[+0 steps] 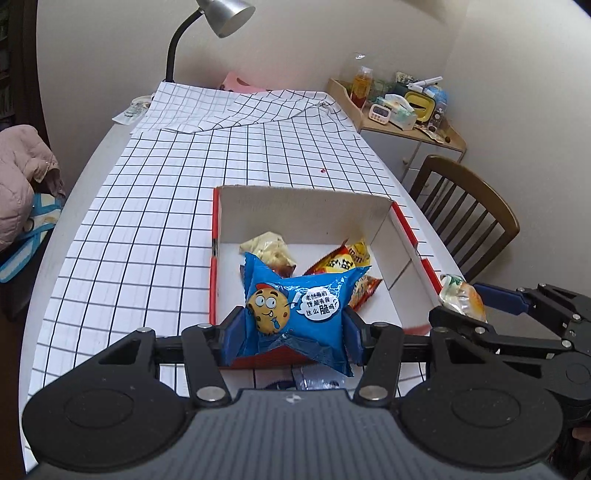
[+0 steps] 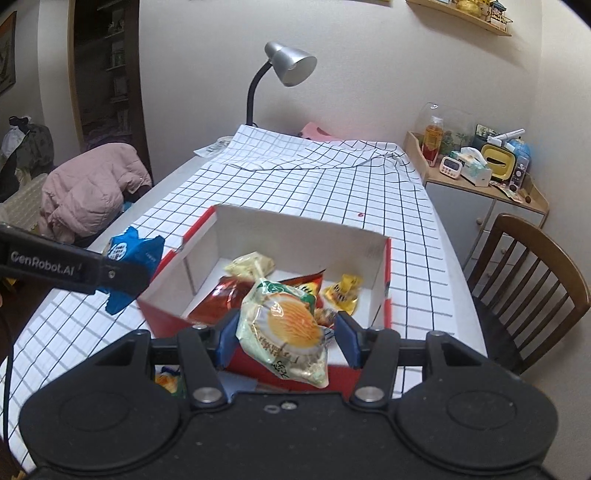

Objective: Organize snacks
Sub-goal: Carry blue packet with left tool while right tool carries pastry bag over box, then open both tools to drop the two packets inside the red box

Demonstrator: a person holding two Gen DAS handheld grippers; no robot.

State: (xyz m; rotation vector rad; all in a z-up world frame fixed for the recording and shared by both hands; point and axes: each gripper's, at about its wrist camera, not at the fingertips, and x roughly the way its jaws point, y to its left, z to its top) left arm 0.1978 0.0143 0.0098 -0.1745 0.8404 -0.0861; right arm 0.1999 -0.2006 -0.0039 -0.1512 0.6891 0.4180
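A red box with a white inside (image 1: 306, 206) (image 2: 295, 229) stands on the checked tablecloth and holds several snack packets (image 1: 341, 258) (image 2: 251, 266). My left gripper (image 1: 293, 325) is shut on a blue cookie packet (image 1: 303, 314) and holds it over the box's near edge; it also shows in the right wrist view (image 2: 127, 254) at left. My right gripper (image 2: 286, 339) is shut on a pale green packet with an orange shell picture (image 2: 284, 332), above the box's near wall. That packet shows in the left wrist view (image 1: 461, 299) at the box's right side.
A silver desk lamp (image 1: 221, 18) stands at the table's far end. A wooden chair (image 2: 532, 280) is at the right. A cabinet with clutter (image 2: 480, 166) is at the far right. A pink jacket (image 2: 88, 184) lies at the left. Another snack packet (image 2: 168, 382) lies under my right gripper.
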